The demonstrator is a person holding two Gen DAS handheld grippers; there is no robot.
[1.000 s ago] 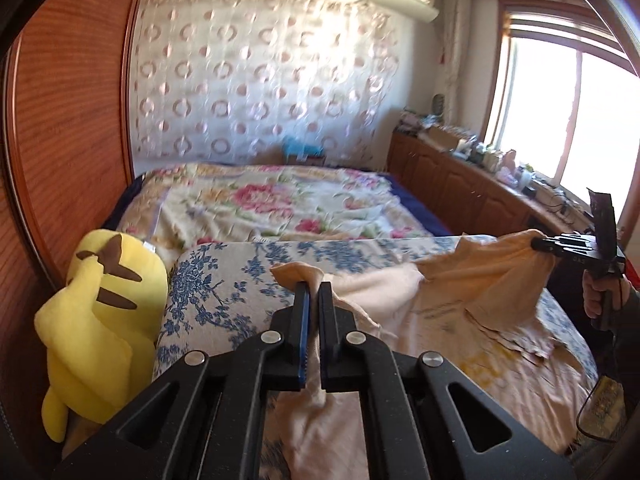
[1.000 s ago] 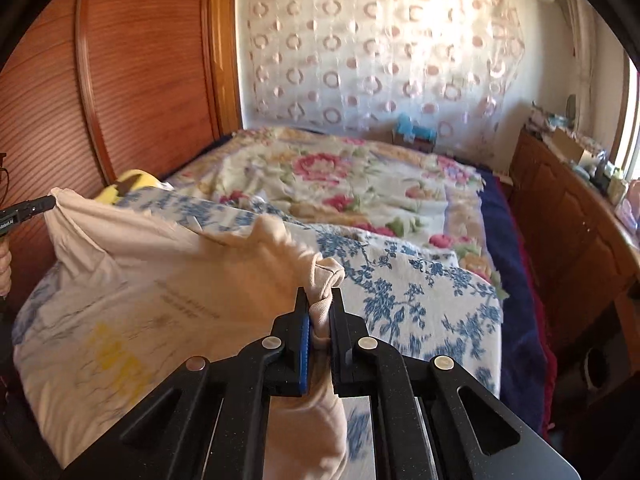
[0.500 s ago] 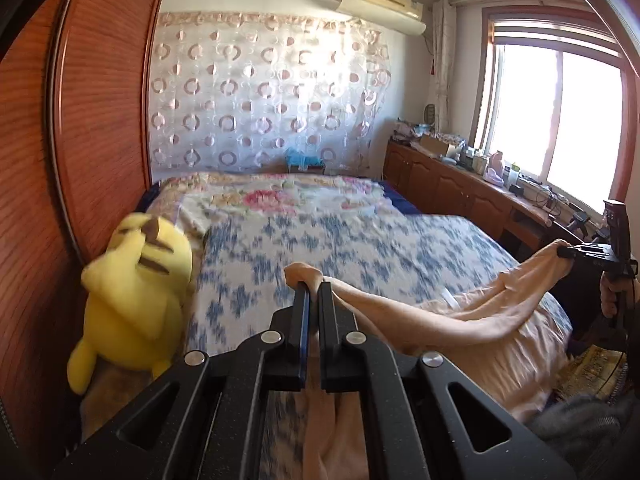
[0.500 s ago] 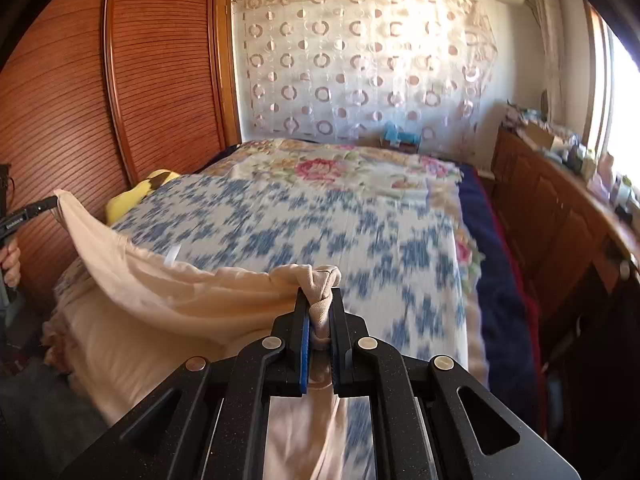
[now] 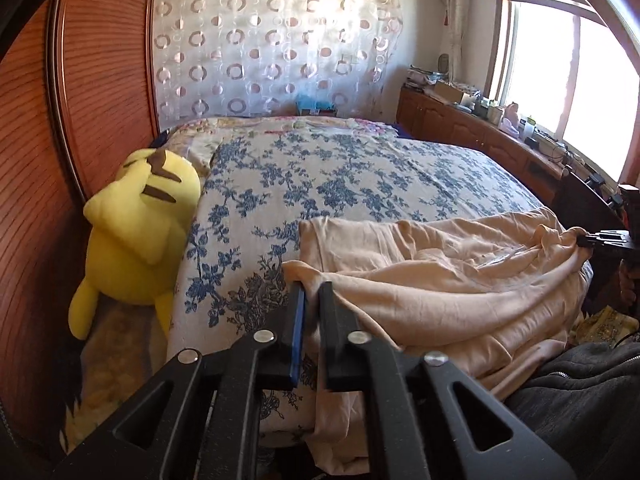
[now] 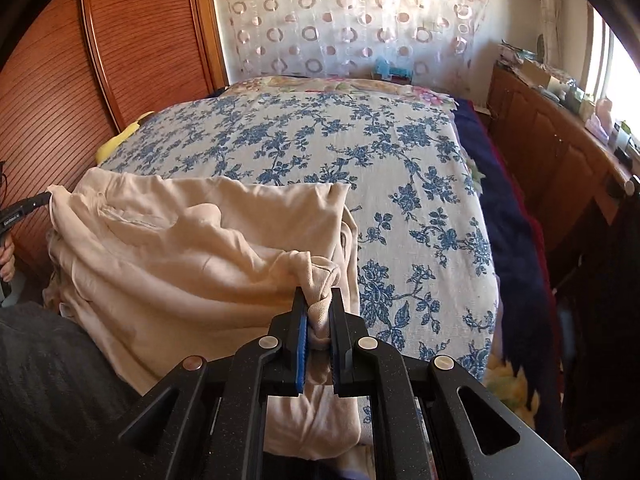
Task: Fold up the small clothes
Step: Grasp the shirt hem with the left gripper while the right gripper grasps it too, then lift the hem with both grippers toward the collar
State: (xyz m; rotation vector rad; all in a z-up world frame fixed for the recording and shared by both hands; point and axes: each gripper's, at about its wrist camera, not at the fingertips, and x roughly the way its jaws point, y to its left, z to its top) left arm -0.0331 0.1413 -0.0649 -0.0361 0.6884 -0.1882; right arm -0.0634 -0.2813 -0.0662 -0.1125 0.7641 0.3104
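Note:
A cream cloth garment lies rumpled across the near edge of the bed, folded over itself; it also shows in the right wrist view. My left gripper is shut on its left corner. My right gripper is shut on a bunched right corner. Each gripper shows at the edge of the other's view, the right one and the left one, both pinching cloth.
The bed has a blue floral bedspread with bare room beyond the garment. A yellow plush toy lies at the bed's left against a wooden wardrobe. A cluttered wooden sideboard runs under the window at right.
Both grippers have come down and toward the near edge with the garment. The cloth, held up and stretched before, now lies slack and doubled on the bedspread.

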